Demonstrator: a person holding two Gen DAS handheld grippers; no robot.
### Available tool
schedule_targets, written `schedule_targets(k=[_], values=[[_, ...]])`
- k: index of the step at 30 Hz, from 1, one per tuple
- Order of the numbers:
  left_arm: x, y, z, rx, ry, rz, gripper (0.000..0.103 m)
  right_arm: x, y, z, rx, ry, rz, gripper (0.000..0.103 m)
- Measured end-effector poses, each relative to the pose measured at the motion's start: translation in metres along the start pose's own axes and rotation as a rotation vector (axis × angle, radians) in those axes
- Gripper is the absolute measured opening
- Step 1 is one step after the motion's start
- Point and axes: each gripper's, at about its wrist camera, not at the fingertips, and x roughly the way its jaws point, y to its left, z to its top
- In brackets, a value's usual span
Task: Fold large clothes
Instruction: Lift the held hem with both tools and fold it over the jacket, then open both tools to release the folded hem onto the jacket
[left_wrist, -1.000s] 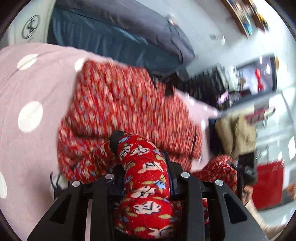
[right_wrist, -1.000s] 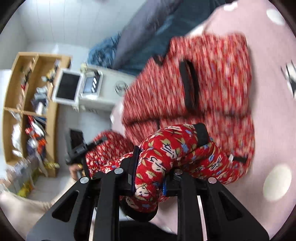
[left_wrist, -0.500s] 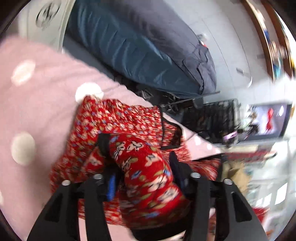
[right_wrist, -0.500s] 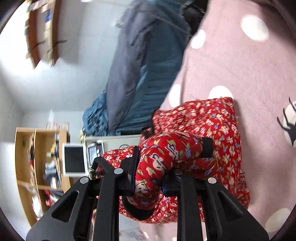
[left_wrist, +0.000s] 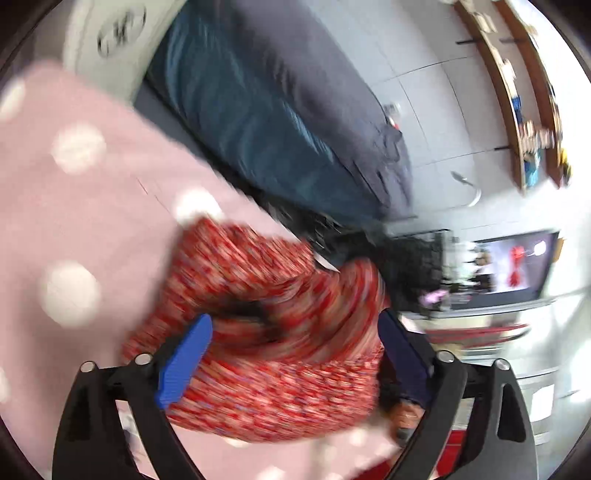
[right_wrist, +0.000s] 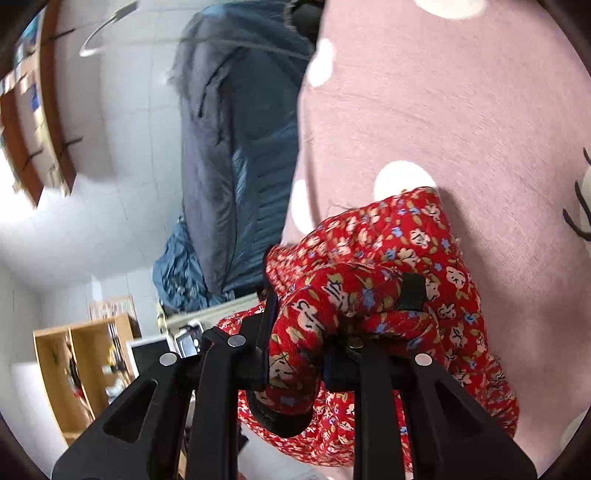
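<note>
A red floral padded jacket (left_wrist: 273, 332) lies bunched on a pink blanket with white dots (left_wrist: 74, 206). In the left wrist view my left gripper (left_wrist: 291, 354) is open, its blue pads (left_wrist: 184, 358) spread wide on either side of the blurred jacket. In the right wrist view my right gripper (right_wrist: 295, 354) is shut on a fold of the jacket (right_wrist: 388, 280), near a black cuff band (right_wrist: 413, 291), and holds it over the rest of the garment on the blanket (right_wrist: 461, 110).
A dark blue and grey quilt (left_wrist: 280, 103) lies behind the blanket; it also shows in the right wrist view (right_wrist: 229, 155). A screen (left_wrist: 517, 266) and wooden shelves (left_wrist: 524, 96) stand at the right. A wooden cabinet (right_wrist: 81, 369) stands lower left.
My left gripper has opened and let go of the jacket fold it held. Both grippers moved forward over the garment, folding it onto itself. The right gripper keeps its hold.
</note>
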Motion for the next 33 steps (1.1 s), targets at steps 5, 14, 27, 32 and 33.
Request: schedule_targets(k=[5, 14, 27, 32, 33], values=[[0.009, -0.007, -0.023, 0.185, 0.042, 0.191, 0.092, 0.003, -0.007, -0.003, 0.061, 0.010, 0.052, 0.035], [0.065, 0.012, -0.052, 0.305, 0.049, 0.347, 0.092, -0.033, 0.059, -0.049, -0.383, -0.055, -0.120, 0.063], [0.112, -0.032, -0.052, 0.615, 0.074, 0.478, 0.029, 0.004, 0.061, -0.121, -0.948, -0.083, -0.646, 0.018], [0.103, -0.015, -0.019, 0.447, 0.044, 0.442, 0.020, -0.013, 0.082, -0.122, -0.944, -0.163, -0.607, 0.016], [0.108, -0.014, -0.017, 0.449, 0.052, 0.461, 0.020, -0.013, 0.082, -0.119, -0.930, -0.167, -0.611, 0.015]])
